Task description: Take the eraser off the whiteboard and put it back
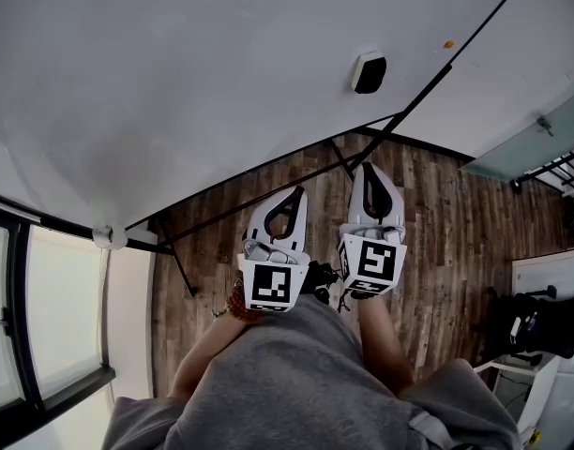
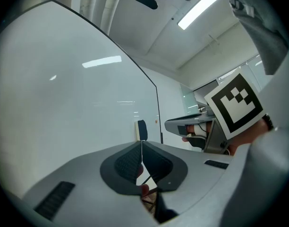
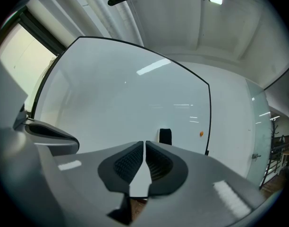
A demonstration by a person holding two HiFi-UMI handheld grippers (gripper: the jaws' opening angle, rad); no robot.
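The black eraser (image 1: 369, 71) sticks to the whiteboard (image 1: 174, 82) near its right edge; it also shows in the left gripper view as the eraser (image 2: 141, 129) and in the right gripper view as the eraser (image 3: 165, 136). My left gripper (image 1: 295, 193) and right gripper (image 1: 365, 171) are held side by side in front of the board, short of it, both pointing level at it. Both are shut with nothing between the jaws. The eraser is apart from both, ahead of the right gripper (image 3: 144, 144) and to the right of the left gripper (image 2: 141, 144).
The whiteboard stands on a black frame (image 1: 343, 157) over a wooden floor (image 1: 456, 223). A small orange magnet (image 1: 447, 43) sits right of the eraser. A window (image 1: 43, 307) is at the left, a white cabinet with black gear (image 1: 540, 326) at the right.
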